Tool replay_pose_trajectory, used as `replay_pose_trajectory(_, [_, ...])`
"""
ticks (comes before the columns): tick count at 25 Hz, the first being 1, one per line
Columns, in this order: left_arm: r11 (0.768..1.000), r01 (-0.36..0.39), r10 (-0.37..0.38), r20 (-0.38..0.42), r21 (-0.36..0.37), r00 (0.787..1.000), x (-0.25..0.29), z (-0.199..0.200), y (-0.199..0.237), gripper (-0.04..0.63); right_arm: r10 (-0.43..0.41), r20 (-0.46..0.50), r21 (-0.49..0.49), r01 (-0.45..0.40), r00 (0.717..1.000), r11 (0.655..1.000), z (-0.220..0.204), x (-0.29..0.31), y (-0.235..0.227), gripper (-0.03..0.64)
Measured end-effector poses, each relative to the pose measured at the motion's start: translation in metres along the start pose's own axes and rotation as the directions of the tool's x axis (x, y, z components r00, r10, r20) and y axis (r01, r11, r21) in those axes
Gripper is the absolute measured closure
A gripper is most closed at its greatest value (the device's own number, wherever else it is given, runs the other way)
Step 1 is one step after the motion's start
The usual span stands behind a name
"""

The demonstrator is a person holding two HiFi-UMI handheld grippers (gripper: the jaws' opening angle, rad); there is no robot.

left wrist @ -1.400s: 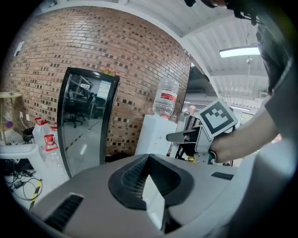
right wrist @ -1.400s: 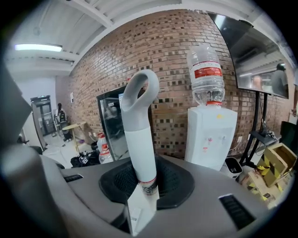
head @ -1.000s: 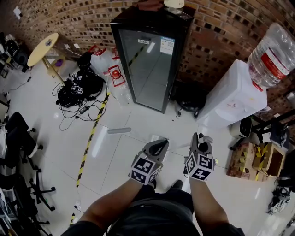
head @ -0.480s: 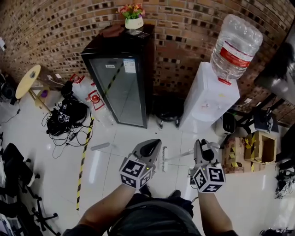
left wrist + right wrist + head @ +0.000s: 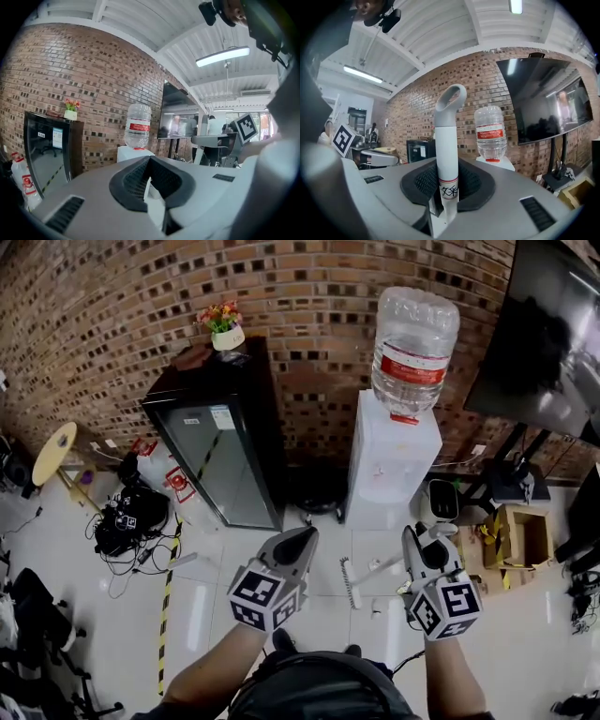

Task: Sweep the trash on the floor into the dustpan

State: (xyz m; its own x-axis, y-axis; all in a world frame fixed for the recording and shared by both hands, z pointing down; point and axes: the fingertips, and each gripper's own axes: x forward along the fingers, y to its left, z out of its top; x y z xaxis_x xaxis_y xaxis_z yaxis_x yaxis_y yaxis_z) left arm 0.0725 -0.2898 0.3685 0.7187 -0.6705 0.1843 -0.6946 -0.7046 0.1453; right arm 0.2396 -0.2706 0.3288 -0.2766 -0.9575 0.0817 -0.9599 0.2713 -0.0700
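Note:
My right gripper point(image 5: 424, 538) is shut on a white broom handle point(image 5: 446, 140), which stands upright between the jaws with its loop end above them. In the head view the handle slants down to the left to the white broom head point(image 5: 350, 582) over the floor tiles. A small white scrap point(image 5: 379, 602) lies beside the broom head. My left gripper point(image 5: 298, 542) is held level at the same height, to the left of the broom. Its jaws are close together around a white piece point(image 5: 153, 199); what that piece belongs to is hidden. No dustpan shows in any view.
A black glass-door fridge point(image 5: 220, 460) with a flower pot on top and a white water dispenser point(image 5: 389, 465) stand against the brick wall ahead. Tangled cables point(image 5: 127, 521) lie at the left, a cardboard box point(image 5: 520, 535) at the right. Yellow-black tape point(image 5: 167, 615) runs along the floor.
The head view has swung right and upward, so the fridge has slid left and the dispenser has come to the centre. The two grippers have moved apart, and the broom head now shows between them.

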Motion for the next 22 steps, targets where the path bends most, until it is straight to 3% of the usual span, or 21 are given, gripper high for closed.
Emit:
replay_pose_trajectory(4, [1.000,-0.018,0.018,0.000,0.017,1.000,0.005,0.011,-0.033,0.575,0.022,0.002,-0.003,-0.022,1.000,1.000,0.014,-0.030,-0.032,0.532])
replay_pose_trajectory(10, [0.999,-0.053,0.053,-0.017,-0.005,0.998,0.004,0.008,-0.048,0.574,0.054,-0.002,-0.021,-0.054,0.999,0.998,0.016,-0.052,-0.056,0.532])
replay_pose_trajectory(18, [0.999,-0.003,0.002,0.002,0.039,1.000,-0.027,0.018,-0.045,0.575,-0.037,0.020,-0.030,0.038,0.999,0.999,0.026,-0.081,-0.053,0.532])
replay_pose_trajectory(22, [1.000,0.002,-0.002,0.002,0.021,1.000,-0.038,0.015,-0.035,0.574,-0.083,0.027,-0.025,0.083,0.996,0.996,0.028,-0.091,-0.051,0.532])
